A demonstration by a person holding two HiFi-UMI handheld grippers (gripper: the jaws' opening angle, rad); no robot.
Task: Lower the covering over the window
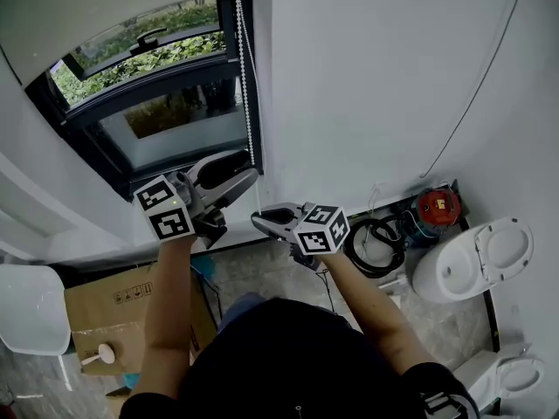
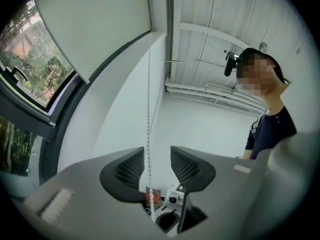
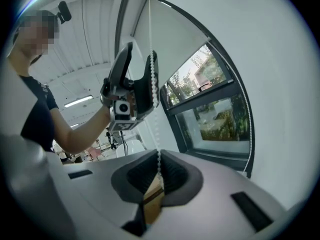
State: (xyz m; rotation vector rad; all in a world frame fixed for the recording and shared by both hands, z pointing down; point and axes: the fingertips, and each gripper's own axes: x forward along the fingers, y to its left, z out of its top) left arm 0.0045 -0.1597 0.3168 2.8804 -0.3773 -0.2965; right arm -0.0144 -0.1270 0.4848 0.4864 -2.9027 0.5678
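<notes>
A white roller blind [image 1: 105, 7] covers the top of the dark-framed window [image 1: 175, 120]; its lower edge hangs above the glass. The white bead chain [image 1: 245, 77] hangs down the frame's right side. My left gripper [image 1: 238, 178] is raised at the chain; in the left gripper view its jaws [image 2: 157, 166] stand apart, the bead chain [image 2: 149, 109] running between them close to the left pad, not pinched. My right gripper [image 1: 262, 223] sits lower and to the right. In the right gripper view it [image 3: 159, 173] is shut on the bead chain [image 3: 153, 84], which rises past the left gripper [image 3: 135, 89].
A white toilet [image 1: 476, 260], a red device [image 1: 437, 206] and coiled black cable [image 1: 376, 244] lie on the floor at right. A cardboard box [image 1: 113, 308] and a white container [image 1: 31, 308] sit at lower left. White wall [image 1: 376, 77] stands right of the window.
</notes>
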